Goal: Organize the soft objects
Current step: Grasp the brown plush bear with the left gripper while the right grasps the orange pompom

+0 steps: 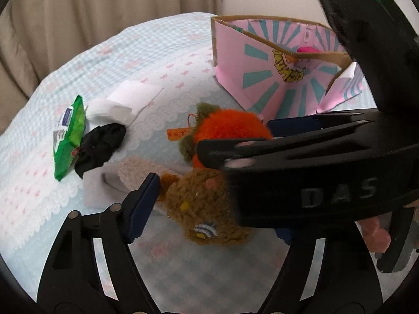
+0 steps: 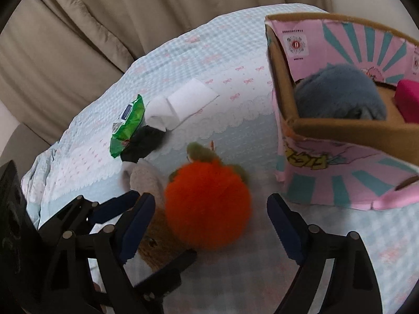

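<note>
Bed (image 2: pixel 235 120): blue-checked cover.
Box (image 2: pixel 340 183): pink, right of the toys, a grey plush (image 2: pixel 337 94) inside.
Orange plush (image 2: pixel 208 206): on the cover between the right gripper's (image 2: pixel 210 225) open jaws, untouched.
Brown plush (image 1: pixel 201 204): beside it, between the left gripper's (image 1: pixel 209 209) open jaws; contact unclear.
</note>
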`<state>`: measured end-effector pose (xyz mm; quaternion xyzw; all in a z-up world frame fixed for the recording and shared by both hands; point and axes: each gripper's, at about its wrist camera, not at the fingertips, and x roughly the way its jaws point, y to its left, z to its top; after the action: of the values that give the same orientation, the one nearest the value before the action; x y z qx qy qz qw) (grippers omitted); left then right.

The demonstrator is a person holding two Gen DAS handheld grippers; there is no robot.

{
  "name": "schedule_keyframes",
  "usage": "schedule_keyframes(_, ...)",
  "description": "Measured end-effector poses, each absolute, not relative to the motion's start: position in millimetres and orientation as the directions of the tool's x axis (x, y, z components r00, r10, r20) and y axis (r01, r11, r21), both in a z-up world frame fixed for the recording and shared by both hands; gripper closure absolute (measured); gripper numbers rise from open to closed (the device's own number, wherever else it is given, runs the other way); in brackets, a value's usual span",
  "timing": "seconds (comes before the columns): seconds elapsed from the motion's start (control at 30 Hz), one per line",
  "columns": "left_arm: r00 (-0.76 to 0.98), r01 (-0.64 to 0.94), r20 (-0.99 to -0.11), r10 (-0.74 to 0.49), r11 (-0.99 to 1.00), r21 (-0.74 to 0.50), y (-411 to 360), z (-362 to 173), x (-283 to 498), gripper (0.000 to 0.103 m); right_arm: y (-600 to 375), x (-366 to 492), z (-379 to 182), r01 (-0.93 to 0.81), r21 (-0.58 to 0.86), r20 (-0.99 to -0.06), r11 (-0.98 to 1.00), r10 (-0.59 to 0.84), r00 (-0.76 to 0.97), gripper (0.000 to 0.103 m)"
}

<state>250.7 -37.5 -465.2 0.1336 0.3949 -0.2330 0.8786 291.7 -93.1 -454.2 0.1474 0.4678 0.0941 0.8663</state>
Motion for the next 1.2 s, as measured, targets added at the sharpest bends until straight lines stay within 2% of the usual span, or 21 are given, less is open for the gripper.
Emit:
schedule_keyframes(0.1,0.586,0.522,-0.756,-0.293,0.849,0.076,-39.0,-468.2,249.3,0.033,-90.4,296.9,-461.3,-0.014,0.360,-0.778,0.933,0.309,0.547,0.020)
schedule_keyframes(0.17,0.590,0.528,-0.756,-0.283,0.843,0.097,-40.1,-470.3,248.7,0.034,-90.0,300.5,-466.1,-0.006,0.368,-0.779,0.930,0.312,0.544,0.031)
schedule_keyframes(0.33,0.608,0.548,-0.751,-0.257,0.821,0.163,-44.0,-475.3,242.3,0.040,-88.3,304.0,-476.4,0.017,0.369,-0.786,0.929,0.303,0.539,0.046)
schedule_keyframes(0.43,0.616,0.553,-0.745,-0.256,0.814,0.179,-44.0,-475.8,238.8,0.046,-88.3,302.9,-477.0,0.007,0.355,-0.791,0.935,0.296,0.535,0.065)
schedule_keyframes(0.47,0.618,0.555,-0.744,-0.255,0.811,0.183,-43.8,-475.5,238.1,0.048,-89.2,302.3,-477.4,0.003,0.352,-0.793,0.936,0.297,0.531,0.068)
schedule_keyframes(0.73,0.632,0.557,-0.731,-0.257,0.806,0.199,-36.6,-466.6,231.7,0.058,-90.2,297.1,-465.2,-0.024,0.330,-0.782,0.944,0.288,0.552,0.069)
schedule_keyframes(1.2,0.666,0.489,-0.705,-0.244,0.856,0.166,-15.7,-408.4,216.5,0.060,-83.5,277.7,-406.6,-0.035,0.317,-0.750,0.948,0.273,0.603,0.069)
